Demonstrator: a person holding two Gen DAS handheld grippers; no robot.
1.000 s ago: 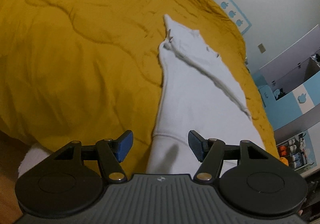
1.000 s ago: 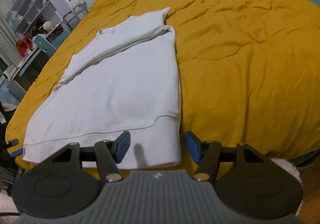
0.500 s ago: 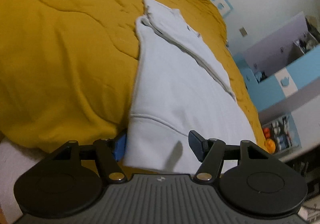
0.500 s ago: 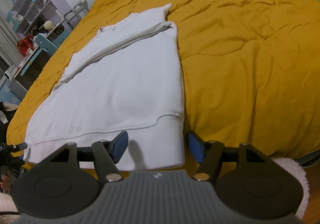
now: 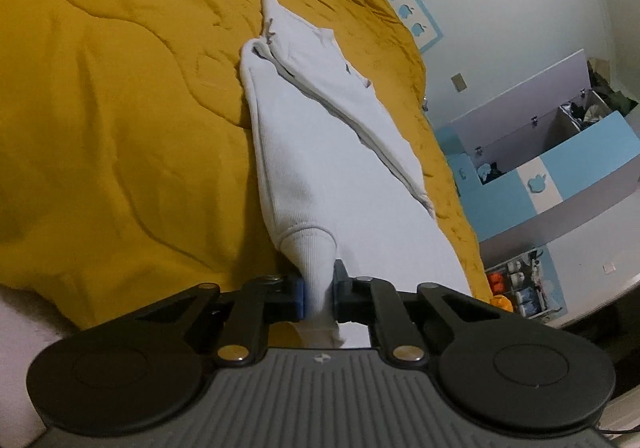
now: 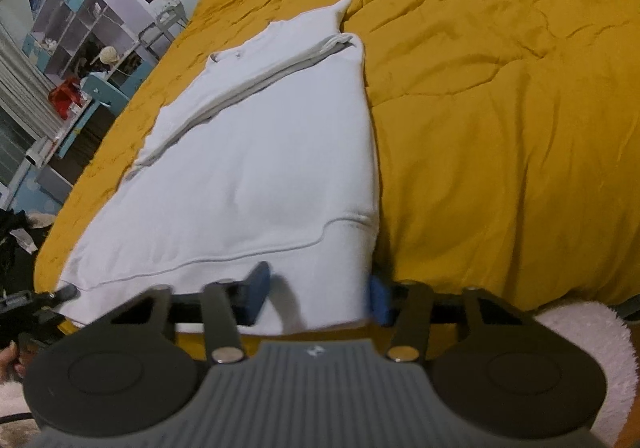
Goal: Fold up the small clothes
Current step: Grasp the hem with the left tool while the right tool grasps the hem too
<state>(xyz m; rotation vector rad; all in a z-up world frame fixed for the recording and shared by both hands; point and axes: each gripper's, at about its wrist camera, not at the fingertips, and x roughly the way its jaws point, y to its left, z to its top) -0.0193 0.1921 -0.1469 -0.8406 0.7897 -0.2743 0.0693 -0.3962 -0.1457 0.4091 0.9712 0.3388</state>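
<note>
A white sweatshirt (image 6: 256,152) lies flat on the yellow bedspread (image 6: 500,108), its sleeve folded across the upper body. In the left wrist view the sweatshirt (image 5: 320,152) runs away from me, and my left gripper (image 5: 319,294) is shut on the ribbed hem corner, which bunches between the blue pads. My right gripper (image 6: 318,296) is open around the other hem corner at the bed's near edge, one pad on top of the cloth, the other beside its right edge. The left gripper also shows at the far left of the right wrist view (image 6: 40,298).
The bedspread (image 5: 120,108) drops off at the near edge. A fluffy white rug (image 6: 580,332) lies below the bed. Blue and white shelves (image 6: 80,48) and a desk stand on the far side of the bed, and blue cabinets (image 5: 560,152) line the wall.
My left gripper has closed on the hem corner and lifted it slightly. My right gripper has moved forward so its open pads now straddle the other hem corner.
</note>
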